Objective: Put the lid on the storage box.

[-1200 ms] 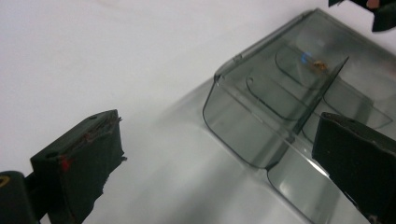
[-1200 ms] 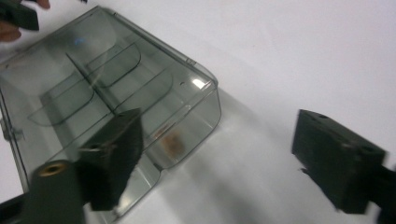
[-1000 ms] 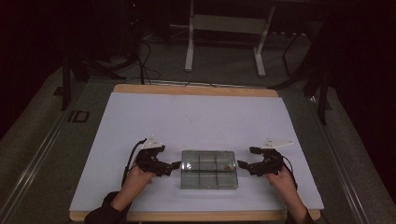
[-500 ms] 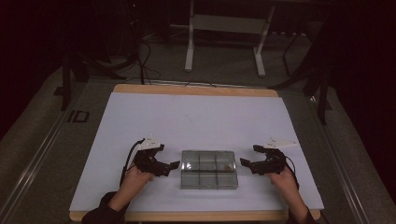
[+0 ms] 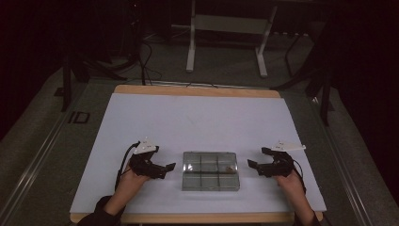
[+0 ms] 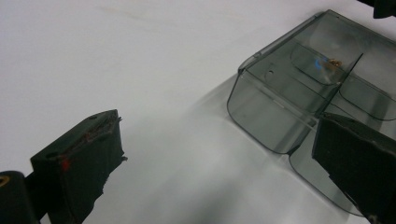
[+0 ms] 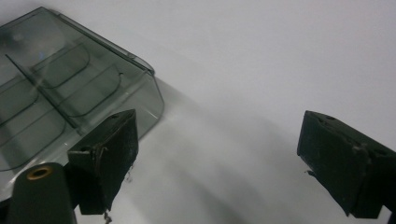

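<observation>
Box low in the centre of the high view, flat on the table, lid seemingly shut — a small brown bit visible inside an upper right cell. Flanked by left gripper and right gripper, both near but apart from it, jaws spread wide, holding nothing. Not yet gripped or opened; probably at the very start — grasping and everything after left to do.

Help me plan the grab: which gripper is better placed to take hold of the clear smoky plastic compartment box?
Left, marginally. The left gripper sits nearer the clear smoky plastic compartment box, jaws open, one jaw beside its corner. The right gripper, also open, stands slightly farther off.
</observation>
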Demonstrator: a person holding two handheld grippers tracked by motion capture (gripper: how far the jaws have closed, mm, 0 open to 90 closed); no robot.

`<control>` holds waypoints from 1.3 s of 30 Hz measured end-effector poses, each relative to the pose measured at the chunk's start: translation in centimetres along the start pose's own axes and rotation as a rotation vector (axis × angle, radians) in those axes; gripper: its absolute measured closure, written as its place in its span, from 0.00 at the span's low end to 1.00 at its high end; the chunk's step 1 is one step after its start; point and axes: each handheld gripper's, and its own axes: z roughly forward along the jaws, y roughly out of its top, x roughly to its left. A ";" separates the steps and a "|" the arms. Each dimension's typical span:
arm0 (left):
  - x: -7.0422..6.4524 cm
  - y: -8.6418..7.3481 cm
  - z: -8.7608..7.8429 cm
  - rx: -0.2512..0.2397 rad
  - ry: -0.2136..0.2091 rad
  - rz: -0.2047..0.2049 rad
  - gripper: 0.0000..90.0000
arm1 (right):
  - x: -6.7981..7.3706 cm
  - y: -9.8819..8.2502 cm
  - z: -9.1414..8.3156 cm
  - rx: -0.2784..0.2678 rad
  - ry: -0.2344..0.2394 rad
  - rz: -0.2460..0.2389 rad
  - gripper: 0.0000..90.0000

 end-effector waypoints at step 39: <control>3.1 -3.6 -3.9 -0.020 0.176 -0.080 0.02 | -3.8 -5.0 -4.6 -0.021 -0.239 0.106 0.15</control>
